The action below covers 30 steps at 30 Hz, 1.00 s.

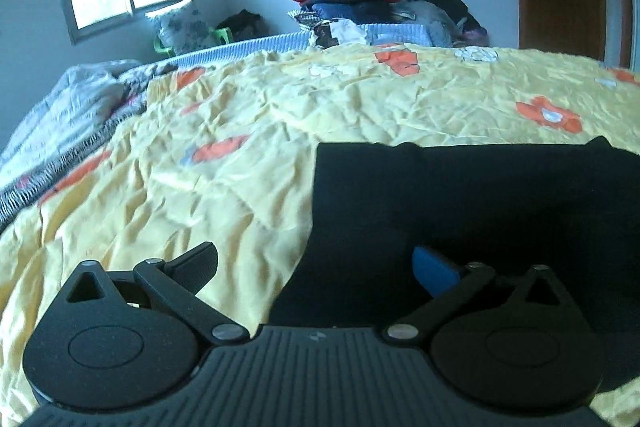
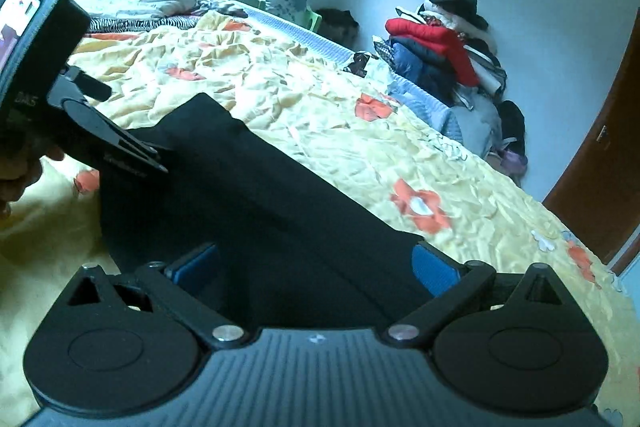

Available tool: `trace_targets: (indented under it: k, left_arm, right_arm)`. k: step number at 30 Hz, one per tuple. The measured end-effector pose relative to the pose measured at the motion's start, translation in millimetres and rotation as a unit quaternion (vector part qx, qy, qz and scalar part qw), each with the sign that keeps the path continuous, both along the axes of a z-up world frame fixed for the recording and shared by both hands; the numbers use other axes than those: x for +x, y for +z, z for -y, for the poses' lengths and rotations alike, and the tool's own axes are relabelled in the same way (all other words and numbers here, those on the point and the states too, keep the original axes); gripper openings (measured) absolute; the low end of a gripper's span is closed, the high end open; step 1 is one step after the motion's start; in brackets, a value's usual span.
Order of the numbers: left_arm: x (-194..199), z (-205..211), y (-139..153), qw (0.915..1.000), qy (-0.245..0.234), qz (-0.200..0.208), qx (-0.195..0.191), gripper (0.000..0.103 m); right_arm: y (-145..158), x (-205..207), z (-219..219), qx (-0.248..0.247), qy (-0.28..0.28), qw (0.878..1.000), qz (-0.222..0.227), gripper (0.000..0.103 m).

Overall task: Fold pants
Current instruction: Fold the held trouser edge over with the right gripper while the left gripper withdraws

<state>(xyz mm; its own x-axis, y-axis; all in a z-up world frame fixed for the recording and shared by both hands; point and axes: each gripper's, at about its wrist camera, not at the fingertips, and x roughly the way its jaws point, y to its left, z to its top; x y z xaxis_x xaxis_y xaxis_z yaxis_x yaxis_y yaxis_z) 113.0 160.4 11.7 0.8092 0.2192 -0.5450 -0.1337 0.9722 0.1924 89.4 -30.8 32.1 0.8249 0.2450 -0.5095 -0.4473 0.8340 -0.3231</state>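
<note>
The flat black fabric pants (image 2: 248, 187) lay across the centre of the frame on the yellow flowered bedsheet (image 1: 360, 95). The left gripper (image 1: 316, 263) and right gripper (image 2: 316, 265) both had fingers spread wide, grasping nothing. Probably a fold was starting; next, each must pinch an edge.

Left black plastic two-finger gripper (image 1: 316, 263): ribbed grey base plate, round black hubs, silver pivot screws, one blue finger pad. Right black two-finger gripper (image 2: 316, 263) matches it, with both blue pads (image 2: 434, 267) visible.
</note>
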Motion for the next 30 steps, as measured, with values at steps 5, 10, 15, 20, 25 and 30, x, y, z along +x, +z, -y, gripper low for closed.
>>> trace_targets:
  k: [5, 10, 15, 20, 25, 30]
  left_arm:
    - [-9.6, -10.5, 1.5, 0.9999, 0.009, 0.006, 0.003, 0.103]
    - [-15.8, -28.7, 5.2, 0.9984, 0.053, 0.02, 0.01, 0.103]
    - [-18.2, -59.1, -1.1, 0.9944, 0.105, 0.005, -0.013, 0.103]
    - [-21.4, -73.4, -8.8, 0.9907, 0.135, -0.008, -0.007, 0.103]
    - [-24.6, -86.2, -11.0, 0.9864, 0.163, -0.008, -0.023, 0.103]
    - [-24.5, -91.2, -13.8, 0.9853, 0.167, -0.011, -0.034, 0.103]
  right_arm:
    - [-1.9, -15.4, -36.4, -0.028, 0.051, 0.998, 0.006, 0.103]
    - [-8.0, -27.0, -64.2, -0.073, 0.077, 0.994, 0.037, 0.103]
    - [-11.4, -27.0, -84.5, -0.077, 0.105, 0.99, 0.047, 0.103]
    - [-18.8, -30.2, -106.7, -0.095, 0.147, 0.983, 0.055, 0.103]
    - [-29.0, -36.0, -129.0, -0.131, 0.173, 0.973, 0.079, 0.096]
    - [-39.5, -27.3, -133.7, -0.137, 0.161, 0.975, 0.073, 0.095]
